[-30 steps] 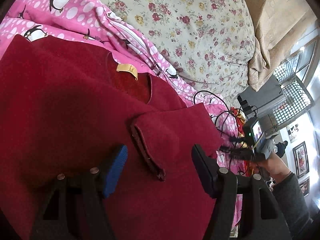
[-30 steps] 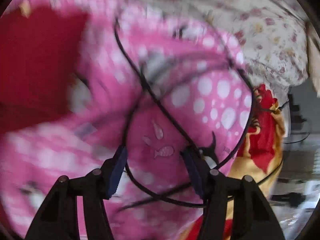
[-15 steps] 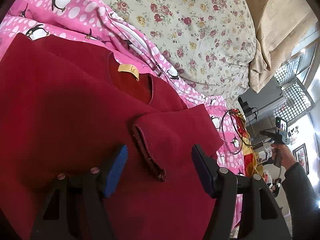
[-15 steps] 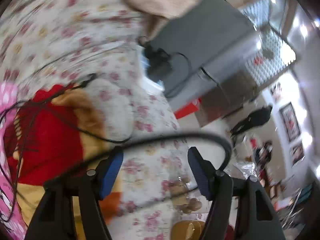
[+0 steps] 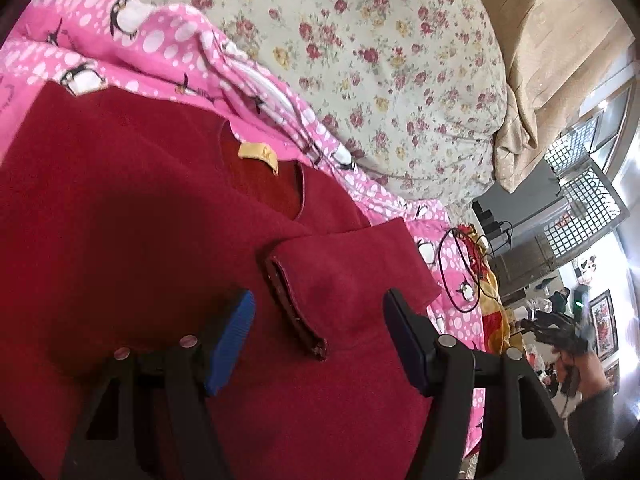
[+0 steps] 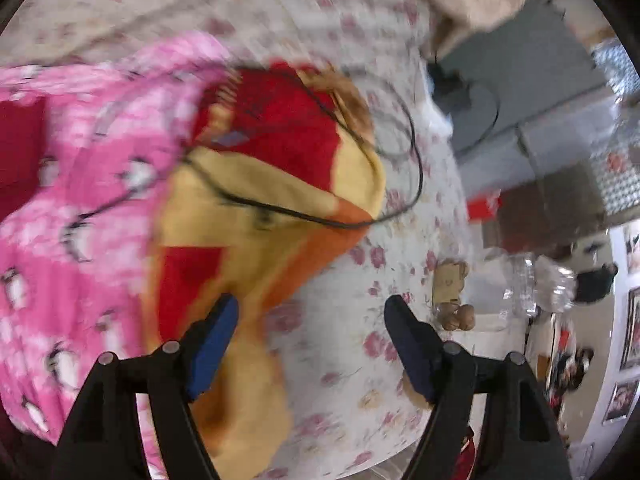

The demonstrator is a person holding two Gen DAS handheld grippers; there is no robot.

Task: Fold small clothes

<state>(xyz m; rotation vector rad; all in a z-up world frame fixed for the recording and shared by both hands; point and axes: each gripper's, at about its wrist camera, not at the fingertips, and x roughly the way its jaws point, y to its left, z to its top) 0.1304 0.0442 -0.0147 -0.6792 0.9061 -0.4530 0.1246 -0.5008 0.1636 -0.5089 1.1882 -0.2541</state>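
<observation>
Lying flat on the bed, the dark red sweater (image 5: 132, 240) has its neck opening and tan label (image 5: 258, 155) facing up, and one sleeve (image 5: 344, 276) is already turned in across the chest, its cuff (image 5: 294, 312) ending near the middle. That layout looks like the first fold of the job, with the rest of the garment spread so the next fold can go cleanly over it.

Just above the folded sleeve hangs the left tool (image 5: 316, 328), its jaws about half apart with nothing between them; the cuff lies below the gap, untouched as far as can be seen. It seems placed to watch or steady the fold rather than to grip.

Off past the bed's edge, the right tool (image 6: 310, 340) is empty and its jaws are opening. In the left view it shows small and blurred at the right edge, carried by a hand (image 5: 582, 368) in a grey sleeve.

Under the sweater is a pink penguin-print blanket (image 5: 152, 40) over a floral bedsheet (image 5: 380, 60). A red and yellow blanket (image 6: 272, 184) lies at the bed's edge with a thin black cable (image 6: 320, 216) looped across it, which could snag a tool coming back. Beyond are a beige cover (image 5: 552, 60), a grey cabinet (image 6: 532, 92) and framed pictures on the wall.
</observation>
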